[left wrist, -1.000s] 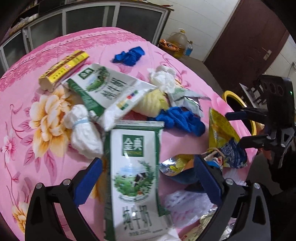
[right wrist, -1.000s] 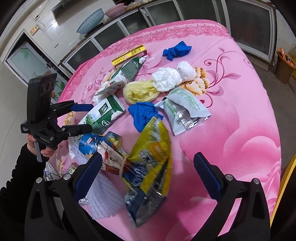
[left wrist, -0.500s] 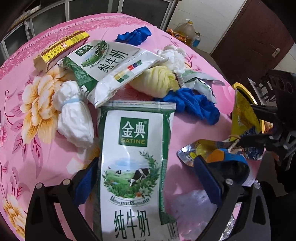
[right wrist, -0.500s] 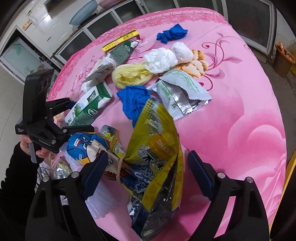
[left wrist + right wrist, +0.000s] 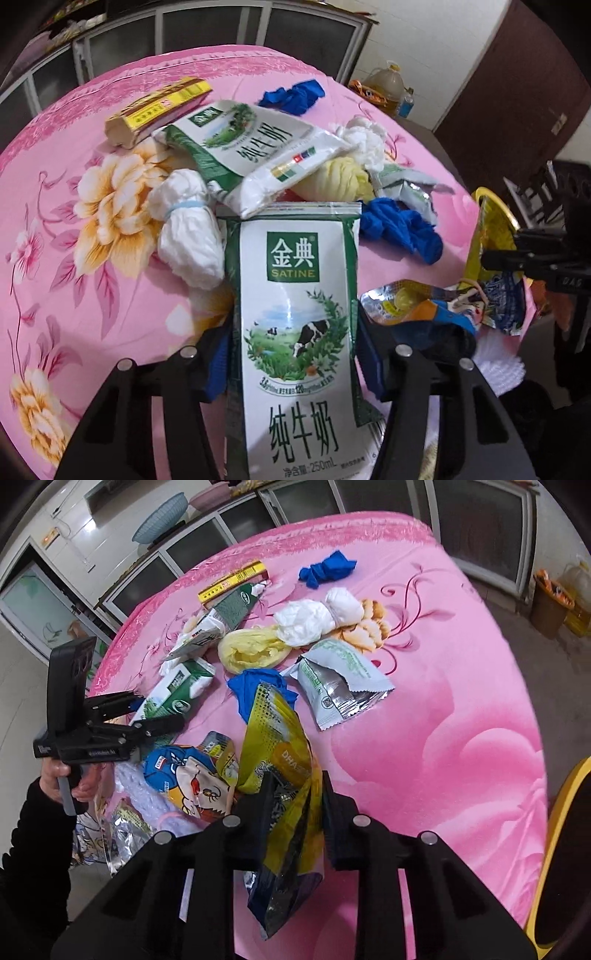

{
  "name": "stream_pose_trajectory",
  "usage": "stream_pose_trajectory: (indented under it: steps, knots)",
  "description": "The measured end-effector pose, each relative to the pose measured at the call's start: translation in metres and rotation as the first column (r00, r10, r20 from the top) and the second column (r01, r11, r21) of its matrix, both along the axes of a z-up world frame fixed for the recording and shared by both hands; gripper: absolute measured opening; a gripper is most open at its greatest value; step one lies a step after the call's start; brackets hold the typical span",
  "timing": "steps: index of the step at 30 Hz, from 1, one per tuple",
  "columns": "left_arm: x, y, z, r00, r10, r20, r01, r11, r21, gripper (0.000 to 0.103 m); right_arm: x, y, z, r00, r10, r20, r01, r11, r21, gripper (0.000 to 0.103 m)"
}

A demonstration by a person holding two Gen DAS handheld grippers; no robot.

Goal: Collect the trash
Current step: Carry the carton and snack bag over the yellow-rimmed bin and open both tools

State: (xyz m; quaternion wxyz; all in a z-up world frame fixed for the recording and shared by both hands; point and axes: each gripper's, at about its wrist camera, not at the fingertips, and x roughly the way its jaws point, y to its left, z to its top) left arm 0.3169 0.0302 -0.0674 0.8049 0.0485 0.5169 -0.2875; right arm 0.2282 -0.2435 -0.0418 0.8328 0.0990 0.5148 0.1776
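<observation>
Left gripper (image 5: 293,354) closing on milk pouch (image 5: 295,321) | right gripper (image 5: 293,805) closing, pinching yellow snack bag (image 5: 284,775) | risk: slick, limp packs could slip free on lifting.

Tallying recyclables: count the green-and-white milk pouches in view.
2: one milk pouch between the closing left gripper jaws, another pouch behind it beside the yellow box. Clutter may hide more.

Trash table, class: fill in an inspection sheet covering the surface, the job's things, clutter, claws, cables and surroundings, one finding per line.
Surface: round table under a pink flowered cloth.
Job's things: milk pouch, yellow snack bag, second milk pouch, silver wrapper, blue gloves, tissue wads.
Clutter: yellow box.
Claws: left claw closing around the milk pouch; right claw closing on the yellow snack bag.
Cables: nothing seen.
Surroundings: glass-door cabinets, oil jug, brown door, yellow-rimmed bin.
</observation>
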Motion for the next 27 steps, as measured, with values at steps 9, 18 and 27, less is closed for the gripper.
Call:
stream_pose_trajectory:
  steps: [9,18,27]
  knots:
    - [-0.024,0.041,0.034,0.993,0.094,0.071,-0.091,0.995,-0.034,0.054,-0.025,-0.024,0.025,0.996,-0.06,0.073,0.058,0.998,0.03,0.021]
    - [-0.042,0.069,0.068,0.977,0.171,0.13,-0.157,0.982,-0.106,0.054,-0.045,-0.051,0.047,0.985,-0.122,0.12,0.115,0.991,0.07,0.021]
    - [-0.063,0.023,0.087,0.981,0.102,0.164,-0.082,0.989,-0.12,0.054,-0.07,-0.103,0.048,0.961,-0.244,0.134,0.231,0.967,0.106,0.021]
